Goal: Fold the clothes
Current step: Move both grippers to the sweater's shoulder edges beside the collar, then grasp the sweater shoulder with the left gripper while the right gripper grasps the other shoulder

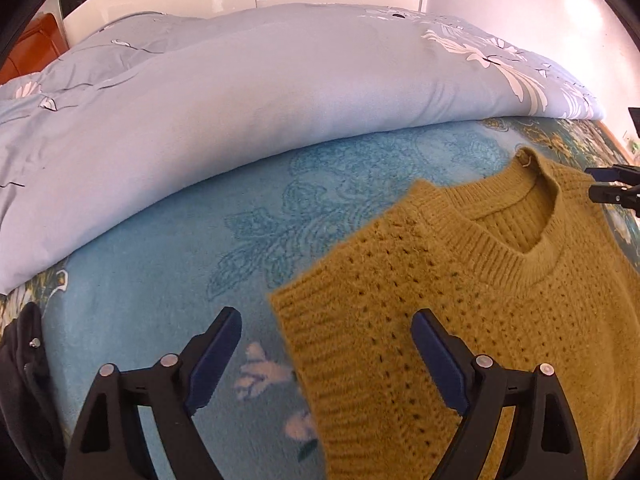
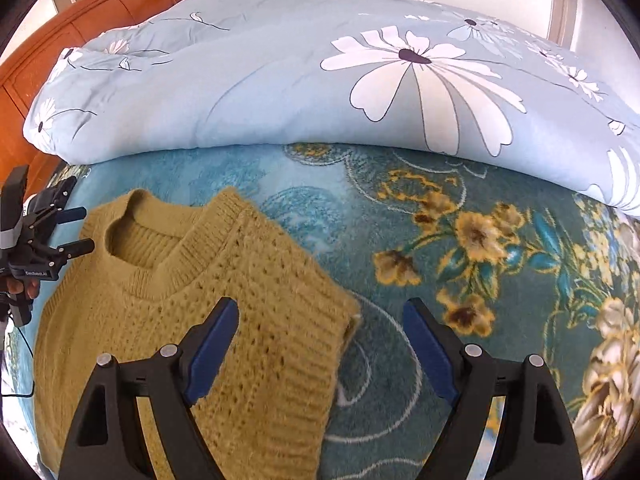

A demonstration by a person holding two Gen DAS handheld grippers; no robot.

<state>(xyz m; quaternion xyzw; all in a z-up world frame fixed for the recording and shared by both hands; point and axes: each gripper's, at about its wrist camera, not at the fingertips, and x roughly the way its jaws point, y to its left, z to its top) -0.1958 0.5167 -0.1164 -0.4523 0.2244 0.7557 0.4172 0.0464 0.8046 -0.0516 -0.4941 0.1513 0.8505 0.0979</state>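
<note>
We see a mustard-yellow knitted sweater lying flat on the bed, on a teal blanket patterned with flowers. Its round neckline points toward the far edge of the bed, where a pale blue duvet with large white flowers is piled along that side. Beyond the duvet an orange-brown wooden headboard shows at the far left corner.

The left gripper hangs over the left shoulder of the sweater: its fingers stand wide apart, one over bare blanket and the other over the knit, with the ribbed armhole edge between them and nothing pressed. The right gripper hangs over the opposite shoulder in the same way, fingers wide, one above the knit and one above the blanket, holding nothing.

From the right wrist view the left gripper appears at the sweater's far side, with part of a hand on its handle. A dark garment lies at the near left edge of the bed in the left wrist view.
</note>
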